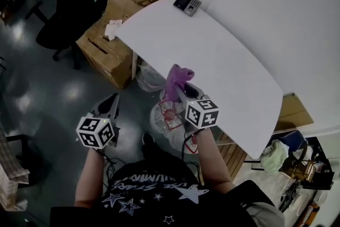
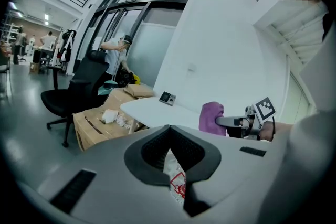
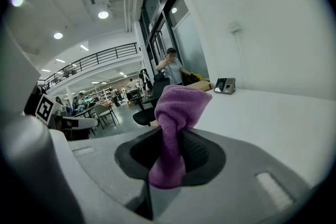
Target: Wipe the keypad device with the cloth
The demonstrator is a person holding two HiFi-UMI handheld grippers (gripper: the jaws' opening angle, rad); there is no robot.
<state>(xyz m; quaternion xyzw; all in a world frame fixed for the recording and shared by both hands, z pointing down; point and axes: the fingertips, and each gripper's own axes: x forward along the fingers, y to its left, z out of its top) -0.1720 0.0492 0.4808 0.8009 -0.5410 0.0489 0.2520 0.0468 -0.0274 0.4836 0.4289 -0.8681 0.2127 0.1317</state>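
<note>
Purple cloth (image 3: 181, 105) — in right gripper (image 3: 171, 139)

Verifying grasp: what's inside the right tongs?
Purple cloth, pinched in the right tongs: a bunched end sticks out past the tips and a tail hangs toward the camera. The stretch clamped in between is hidden.

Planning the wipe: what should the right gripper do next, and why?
Probably carry the right gripper forward over the table toward the keypad: the cloth is clamped in its jaws, but the keypad sits at the far end, untouched.
</note>
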